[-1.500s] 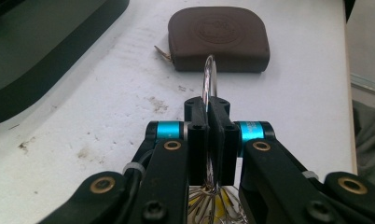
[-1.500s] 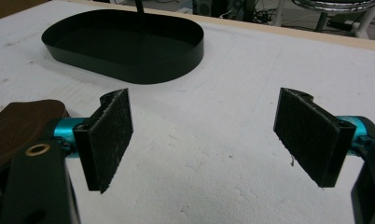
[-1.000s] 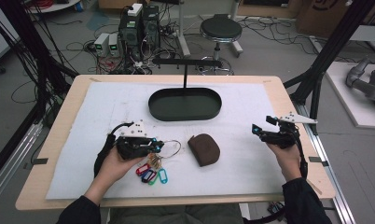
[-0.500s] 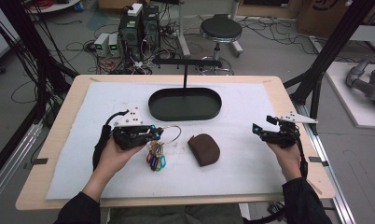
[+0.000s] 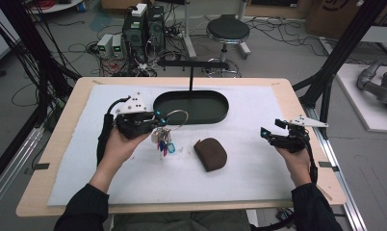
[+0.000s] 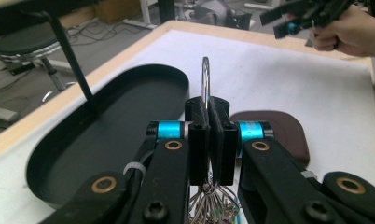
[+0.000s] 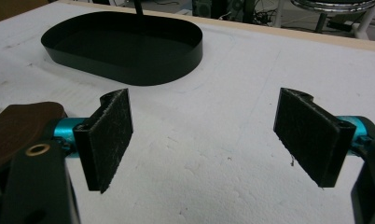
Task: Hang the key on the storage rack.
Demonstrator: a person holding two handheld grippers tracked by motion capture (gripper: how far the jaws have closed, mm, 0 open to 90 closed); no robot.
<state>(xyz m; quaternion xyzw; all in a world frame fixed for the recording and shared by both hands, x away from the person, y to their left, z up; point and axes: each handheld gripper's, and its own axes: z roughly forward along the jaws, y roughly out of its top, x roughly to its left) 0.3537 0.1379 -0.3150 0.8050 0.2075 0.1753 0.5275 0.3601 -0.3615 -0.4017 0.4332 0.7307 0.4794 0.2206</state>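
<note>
Left gripper (image 5: 155, 121): jaws pressed together on the large ring (image 6: 205, 79) of the key bunch (image 5: 163, 139). The ring stands up between the pads; the keys hang below the jaws, clear of the mat (image 5: 239, 168). The tray (image 5: 191, 107) lies just beyond the jaws, the brown pouch (image 5: 211, 154) below and to their right.

Right gripper (image 7: 204, 140): jaws spread wide, nothing between the pads, above bare mat, well apart from the keys.

Change: one second ago the keys lay on the mat under the left gripper; now they are lifted and nearer the tray. The right gripper has kept its place.
</note>
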